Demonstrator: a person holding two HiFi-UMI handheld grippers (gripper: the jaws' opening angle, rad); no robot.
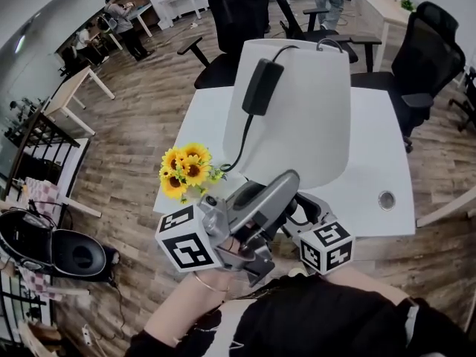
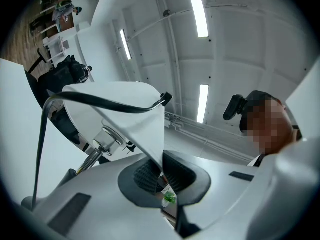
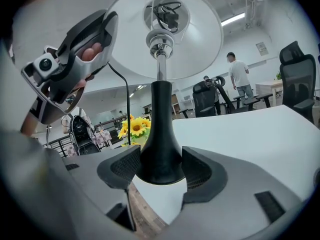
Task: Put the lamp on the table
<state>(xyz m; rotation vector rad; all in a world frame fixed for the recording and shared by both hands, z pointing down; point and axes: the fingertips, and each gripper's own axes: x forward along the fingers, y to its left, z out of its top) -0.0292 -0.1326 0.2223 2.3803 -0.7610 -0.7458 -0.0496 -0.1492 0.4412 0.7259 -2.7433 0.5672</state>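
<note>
Pinching the lampshade [image 2: 142,116] are left tongs [image 2: 161,176]; right tongs [image 3: 160,170] clamp base [image 3: 159,134].

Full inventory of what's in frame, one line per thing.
lamp: one, white shade and black base, held over the table's near side
power adapter: one, black, lying on the shade, cord trailing down
sunflowers: one bunch, yellow, table's near-left corner
table: one, white, centre
office chairs: several, black, beyond the table
people: a few, far end of room
left gripper: one, grey, shut on the shade's rim
right gripper: one, grey, shut on the lamp's base
</note>
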